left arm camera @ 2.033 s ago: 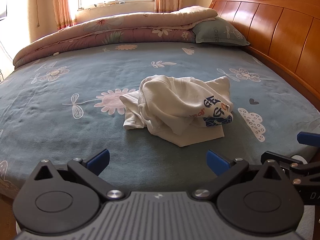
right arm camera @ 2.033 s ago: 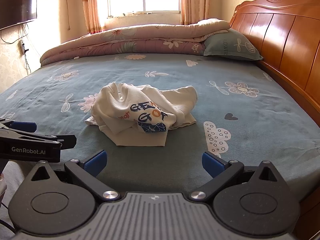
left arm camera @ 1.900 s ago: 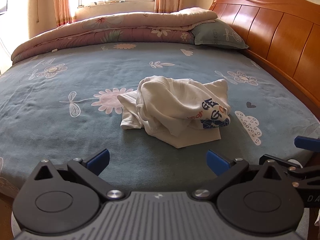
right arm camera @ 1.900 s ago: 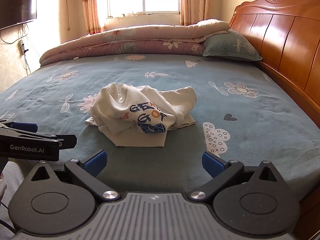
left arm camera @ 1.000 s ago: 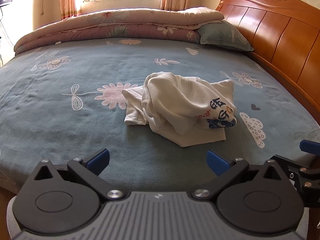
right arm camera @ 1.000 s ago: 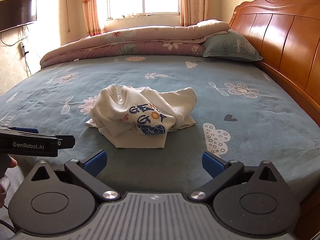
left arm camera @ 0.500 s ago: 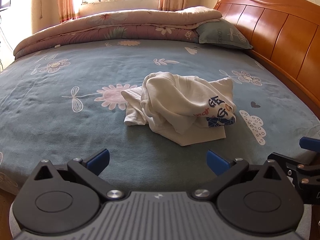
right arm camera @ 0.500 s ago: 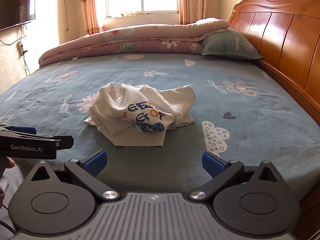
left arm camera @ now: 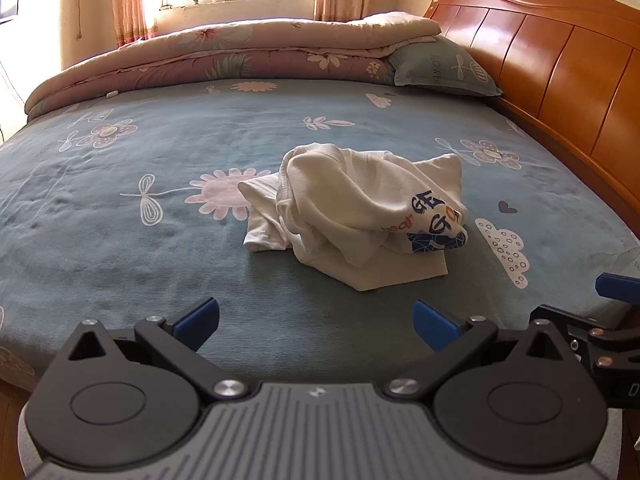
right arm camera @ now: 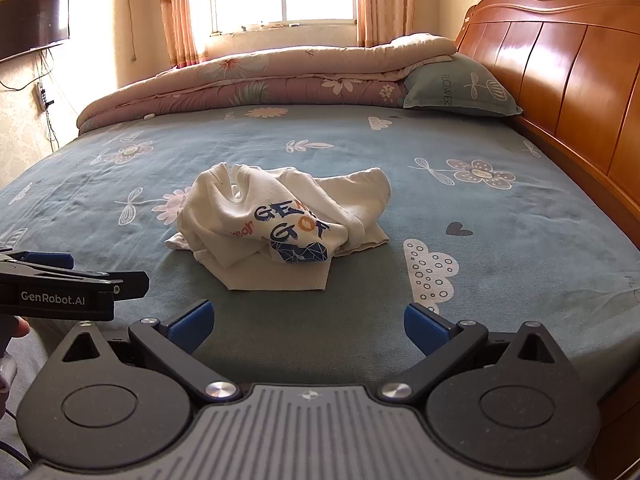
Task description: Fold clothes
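Nothing folded yet: cream sweatshirt (left arm camera: 360,208) lying crumpled mid-bed (left arm camera: 120,216), untouched. Left tool (left arm camera: 316,316) and right tool (right arm camera: 306,320) both spread wide, empty, hovering near bed edge. Spreading flat, then folding, all left.

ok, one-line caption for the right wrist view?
Open right tool facing crumpled white printed sweatshirt on blue floral bedsheet.

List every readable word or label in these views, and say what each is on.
"GenRobot.AI": side of the left gripper, seen from the right wrist.
"FLOWERS": pillow, printed vertically.
"GE…" over "GO…": white shirt, cut off by folds.
Small orange word beside them, ending "ear": start hidden.
Right gripper: one white letter at the picture's edge, unreadable.
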A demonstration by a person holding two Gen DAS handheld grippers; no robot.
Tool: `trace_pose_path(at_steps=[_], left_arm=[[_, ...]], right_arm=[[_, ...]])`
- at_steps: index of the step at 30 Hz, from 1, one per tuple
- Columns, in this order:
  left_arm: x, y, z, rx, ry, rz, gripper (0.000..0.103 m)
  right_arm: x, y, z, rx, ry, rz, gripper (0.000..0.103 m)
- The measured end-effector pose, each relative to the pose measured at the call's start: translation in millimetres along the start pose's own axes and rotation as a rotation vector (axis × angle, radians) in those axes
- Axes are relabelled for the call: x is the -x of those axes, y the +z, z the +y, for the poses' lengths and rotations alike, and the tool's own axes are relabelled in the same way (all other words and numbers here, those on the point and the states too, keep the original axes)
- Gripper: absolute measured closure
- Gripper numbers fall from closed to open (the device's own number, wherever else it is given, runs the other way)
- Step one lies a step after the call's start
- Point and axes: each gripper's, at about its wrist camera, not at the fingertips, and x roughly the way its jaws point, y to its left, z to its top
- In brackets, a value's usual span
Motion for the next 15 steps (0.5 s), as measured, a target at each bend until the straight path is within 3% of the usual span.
trace_pose_path(at_steps=[9,15], left_arm=[[0.3,-0.8,0.2,0.000,-0.004,0.000,0.000],[0.3,-1.0,0.4,0.001,-0.009,-0.003,0.000]], right_arm=[[-0.4,-0.2,1.3,0.011,0.005,-0.001,0.000],[1.9,0.2,5.7,0.028,0.052,-0.016,0.000]])
